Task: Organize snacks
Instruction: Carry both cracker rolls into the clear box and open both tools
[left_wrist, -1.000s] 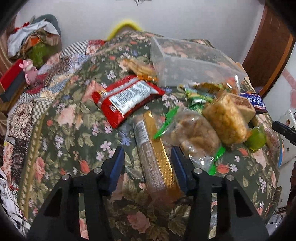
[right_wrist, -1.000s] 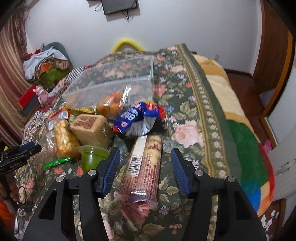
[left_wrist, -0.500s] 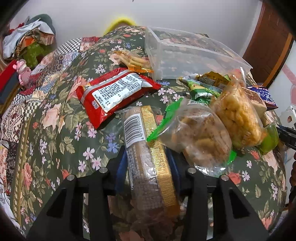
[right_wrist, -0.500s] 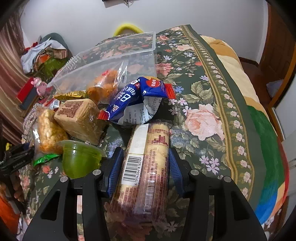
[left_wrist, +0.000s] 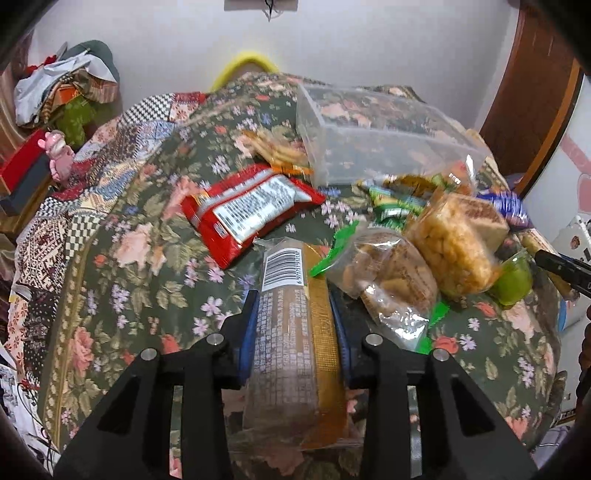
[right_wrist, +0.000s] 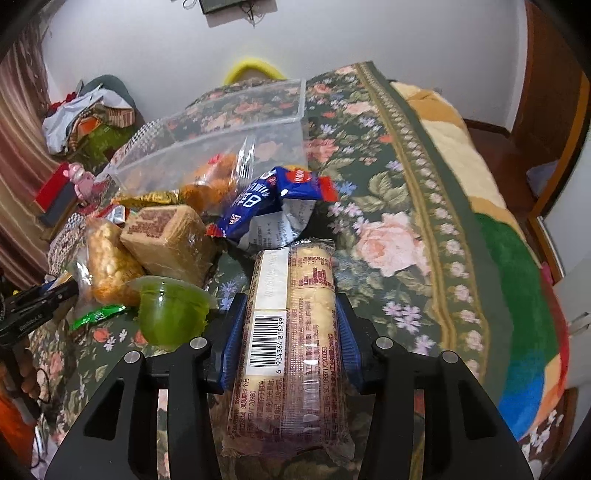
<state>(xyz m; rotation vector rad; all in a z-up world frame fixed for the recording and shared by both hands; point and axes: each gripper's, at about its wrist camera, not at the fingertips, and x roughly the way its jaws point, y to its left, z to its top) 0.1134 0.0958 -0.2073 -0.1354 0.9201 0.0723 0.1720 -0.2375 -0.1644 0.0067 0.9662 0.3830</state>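
Note:
My left gripper (left_wrist: 293, 317) is shut on a long brown and gold biscuit pack (left_wrist: 291, 332), lifted a little off the floral bedspread. My right gripper (right_wrist: 288, 325) is shut on a long cream biscuit pack (right_wrist: 291, 332) with a barcode. A clear plastic storage box (left_wrist: 376, 140) stands empty at the back; it also shows in the right wrist view (right_wrist: 236, 122). A red snack bag (left_wrist: 247, 206), a blue snack bag (right_wrist: 273, 206), a green jelly cup (right_wrist: 166, 314) and bagged puffed snacks (left_wrist: 458, 240) lie in between.
A floral quilt (right_wrist: 388, 206) covers the bed. Clothes and a red box (left_wrist: 22, 166) lie piled at the left. A wooden door (left_wrist: 532, 110) stands at the right. The left gripper's tip (right_wrist: 37, 306) shows at the right wrist view's left edge.
Both grippers closed on their biscuit packs and raised them slightly; both views pulled back from the snack pile.

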